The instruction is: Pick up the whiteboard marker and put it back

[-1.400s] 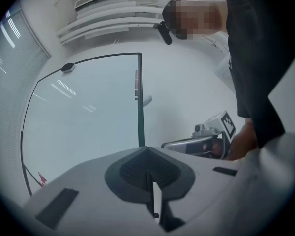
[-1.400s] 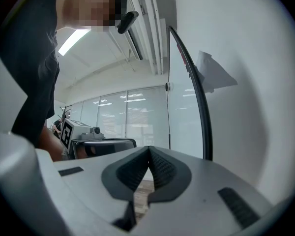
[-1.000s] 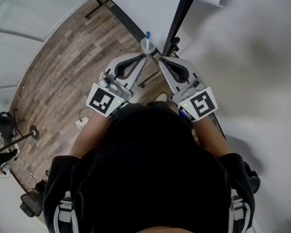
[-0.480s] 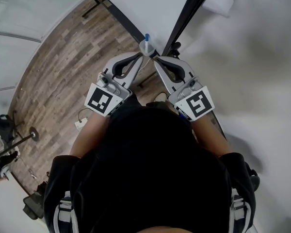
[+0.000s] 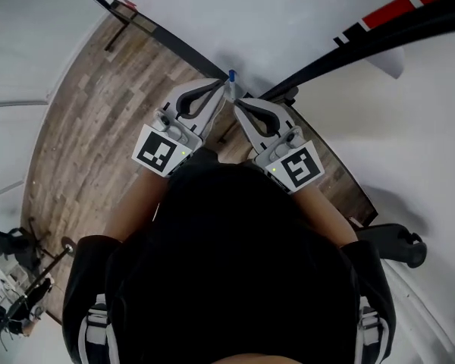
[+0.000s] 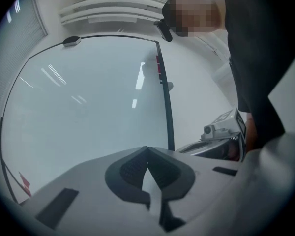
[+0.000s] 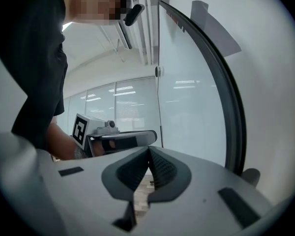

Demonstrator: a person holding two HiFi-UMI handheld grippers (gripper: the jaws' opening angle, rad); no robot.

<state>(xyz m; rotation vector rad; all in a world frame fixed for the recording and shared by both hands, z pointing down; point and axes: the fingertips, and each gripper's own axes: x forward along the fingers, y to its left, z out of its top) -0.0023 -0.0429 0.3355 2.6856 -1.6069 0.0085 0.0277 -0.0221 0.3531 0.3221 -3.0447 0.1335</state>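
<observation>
1. Head view: whiteboard marker (image 5: 230, 82), blue cap up, stands by the dark frame (image 5: 174, 48) of the whiteboard. The left tool (image 5: 223, 89) and right tool (image 5: 237, 101) are nosed in on either side of it. I cannot tell whether either touches it. I judge the pick-up is not yet made, so next one tool must open and straddle the barrel.
2. Left gripper view: left tool (image 6: 147, 149) is closed pad to pad with nothing between. The whiteboard (image 6: 88, 107) lies ahead, and no marker shows.
3. Right gripper view: right tool (image 7: 148, 149) is likewise closed and empty, with the board's edge on its right.
</observation>
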